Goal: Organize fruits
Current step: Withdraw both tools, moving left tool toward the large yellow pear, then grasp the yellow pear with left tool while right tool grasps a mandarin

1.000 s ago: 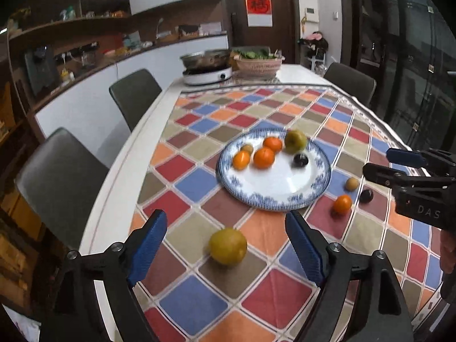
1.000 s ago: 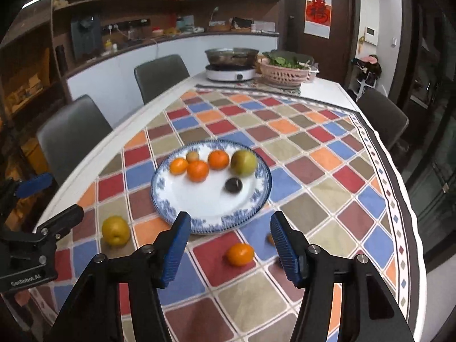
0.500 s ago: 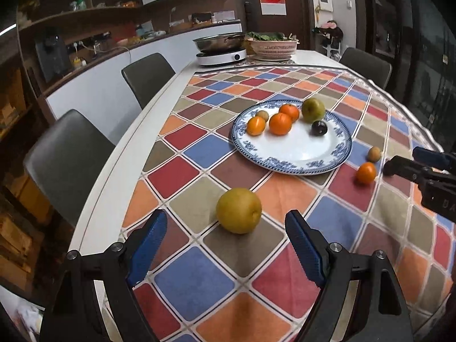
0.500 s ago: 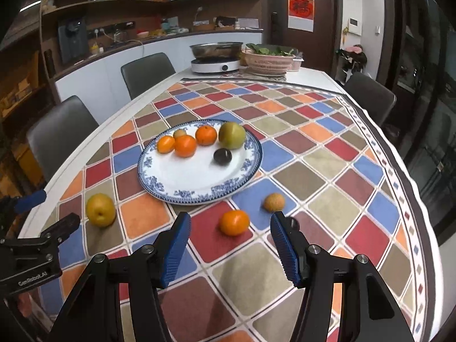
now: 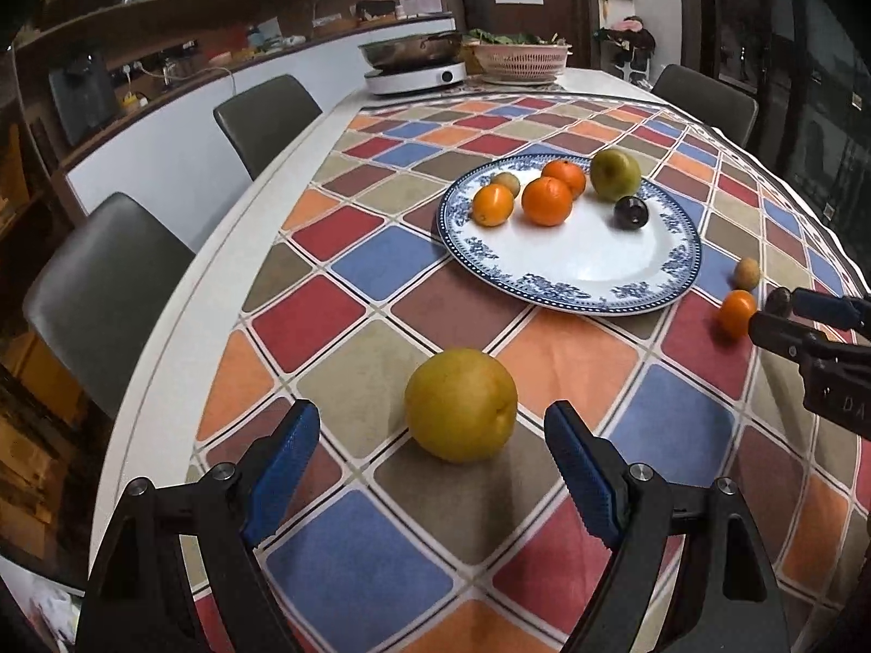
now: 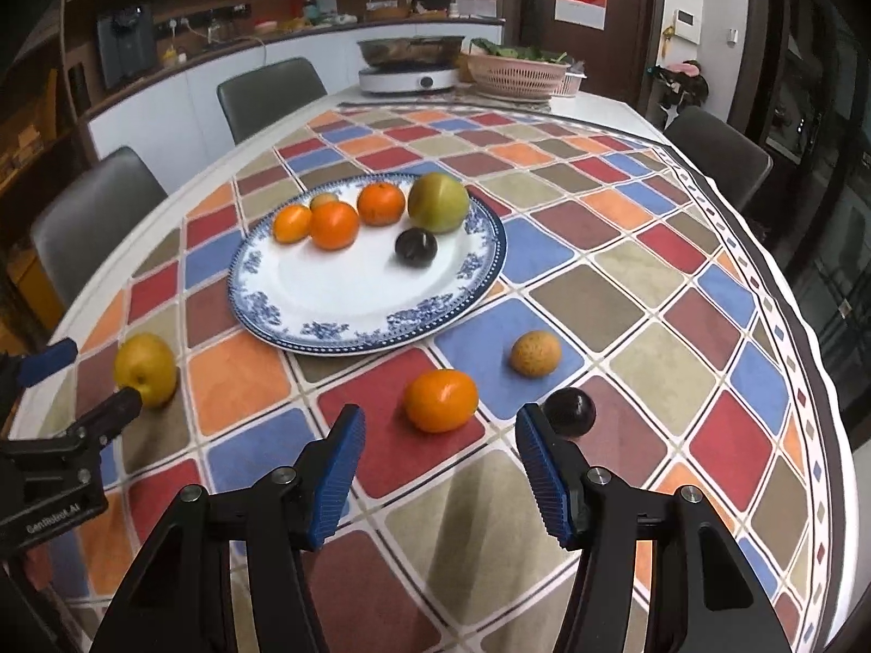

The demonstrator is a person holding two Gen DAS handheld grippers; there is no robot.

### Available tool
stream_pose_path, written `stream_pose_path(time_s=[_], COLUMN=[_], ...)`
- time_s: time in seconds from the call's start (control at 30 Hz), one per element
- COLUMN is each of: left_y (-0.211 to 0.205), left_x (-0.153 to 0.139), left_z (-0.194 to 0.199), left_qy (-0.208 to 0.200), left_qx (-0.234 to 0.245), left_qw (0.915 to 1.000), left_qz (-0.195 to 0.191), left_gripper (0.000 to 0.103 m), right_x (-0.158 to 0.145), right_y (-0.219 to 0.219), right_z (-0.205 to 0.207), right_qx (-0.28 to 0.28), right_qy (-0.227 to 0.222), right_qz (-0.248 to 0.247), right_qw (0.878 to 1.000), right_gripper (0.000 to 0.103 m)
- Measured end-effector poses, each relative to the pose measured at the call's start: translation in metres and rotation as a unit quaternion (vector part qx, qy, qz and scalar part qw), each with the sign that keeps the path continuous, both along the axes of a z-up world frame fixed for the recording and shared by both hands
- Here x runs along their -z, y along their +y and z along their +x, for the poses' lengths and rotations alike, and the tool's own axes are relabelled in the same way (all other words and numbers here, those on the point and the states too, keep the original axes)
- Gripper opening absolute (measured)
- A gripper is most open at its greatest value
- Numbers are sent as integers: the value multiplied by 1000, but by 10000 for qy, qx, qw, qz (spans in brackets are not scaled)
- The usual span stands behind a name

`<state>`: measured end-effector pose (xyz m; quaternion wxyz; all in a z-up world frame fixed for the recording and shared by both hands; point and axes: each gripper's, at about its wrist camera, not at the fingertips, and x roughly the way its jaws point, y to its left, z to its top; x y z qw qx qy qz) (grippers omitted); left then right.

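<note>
A blue-rimmed white plate (image 5: 577, 261) (image 6: 348, 299) holds three oranges, a green apple (image 5: 615, 174), a dark plum and a small brown fruit. A yellow pear (image 5: 460, 404) (image 6: 145, 362) lies on the checked cloth just ahead of my open, empty left gripper (image 5: 433, 468). A loose orange (image 6: 441, 400) (image 5: 736, 313) lies just ahead of my open, empty right gripper (image 6: 438, 468). A small brown fruit (image 6: 535, 353) and a dark plum (image 6: 569, 412) lie to its right; the plum is beside the right fingertip.
An induction cooker with a pan (image 6: 408, 68) and a basket of greens (image 6: 517, 73) stand at the table's far end. Grey chairs (image 5: 98, 294) line the left side; another chair (image 6: 718, 158) is at the far right. The table edge curves close on the left.
Both grippers have moved lower and forward. The pear is now close between the left fingers' line, the loose orange close before the right one. Both stay open.
</note>
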<state>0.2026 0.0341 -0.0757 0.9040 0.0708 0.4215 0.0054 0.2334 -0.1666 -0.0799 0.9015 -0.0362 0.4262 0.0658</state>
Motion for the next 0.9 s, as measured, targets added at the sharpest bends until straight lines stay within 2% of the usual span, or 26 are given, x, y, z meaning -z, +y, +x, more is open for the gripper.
stream_pose_path(time_s=[0.07,0.2,0.57,0.67,0.9], left_y=[0,-1,-1,0,1], left_x=[4,9,19,19,18], left_z=[5,12,23,22,23], left_qy=[78,182,419,406,389], left_qx=[9,76,189,177,195], left_qw=[9999,9996,9982,9982,9980], left_qz=[-81,-211,-388,-407,-454], left_gripper=[85,83,49,49,49], right_x=[3,9,19,22,21], right_y=[0,1,5,4,7], right_z=[3,11,25,27,24], right_qx=[-6,-32,-139,-145,-199], right_qy=[35,115,289,357,256], right_qz=[-24,-40,-110,-86,-146], right_qw=[10000,9999,9994,9992,9994], right_gripper=[53,53,41,37,36])
